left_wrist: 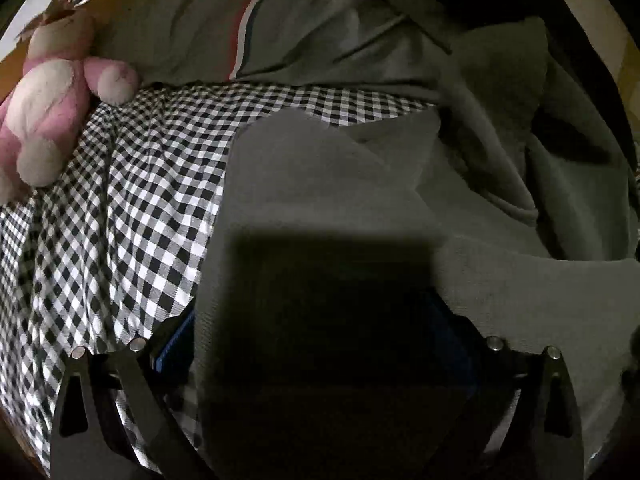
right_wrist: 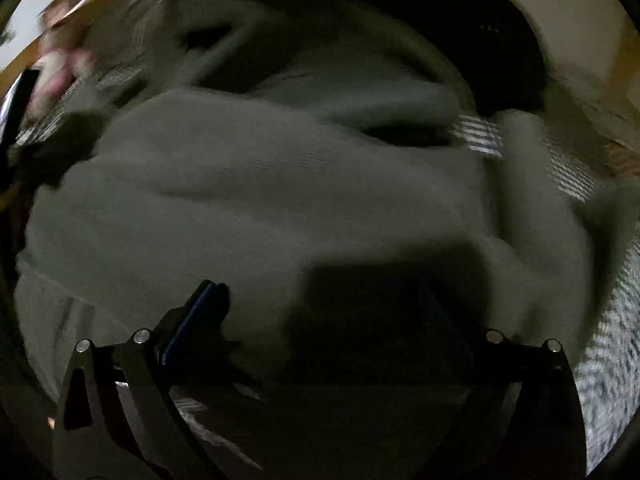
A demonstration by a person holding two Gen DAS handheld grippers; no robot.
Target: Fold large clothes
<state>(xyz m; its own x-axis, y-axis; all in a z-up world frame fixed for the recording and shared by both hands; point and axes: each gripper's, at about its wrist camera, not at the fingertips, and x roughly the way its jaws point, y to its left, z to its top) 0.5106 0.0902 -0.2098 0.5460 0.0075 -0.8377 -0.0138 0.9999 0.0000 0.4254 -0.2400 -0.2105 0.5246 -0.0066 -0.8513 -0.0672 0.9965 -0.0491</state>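
Note:
A large grey garment (left_wrist: 320, 184) lies rumpled on a black-and-white checked cloth (left_wrist: 120, 220). My left gripper (left_wrist: 316, 320) stands open with its jaws wide, and a fold of the grey garment lies between them and hides the fingertips; only the blue pads (left_wrist: 172, 344) show at the sides. In the blurred right wrist view, the same grey garment (right_wrist: 260, 200) fills the frame. My right gripper (right_wrist: 320, 312) hangs just over it, open, with its left blue pad (right_wrist: 196, 316) clear of the cloth and the right finger lost in shadow.
A pink and white plush toy (left_wrist: 52, 92) lies at the far left on the checked cloth. Behind it is another grey piece with a red, white and blue stripe (left_wrist: 240, 36). Checked cloth (right_wrist: 612, 340) also shows at the right. A brown wooden surface (left_wrist: 108, 0) runs along the back.

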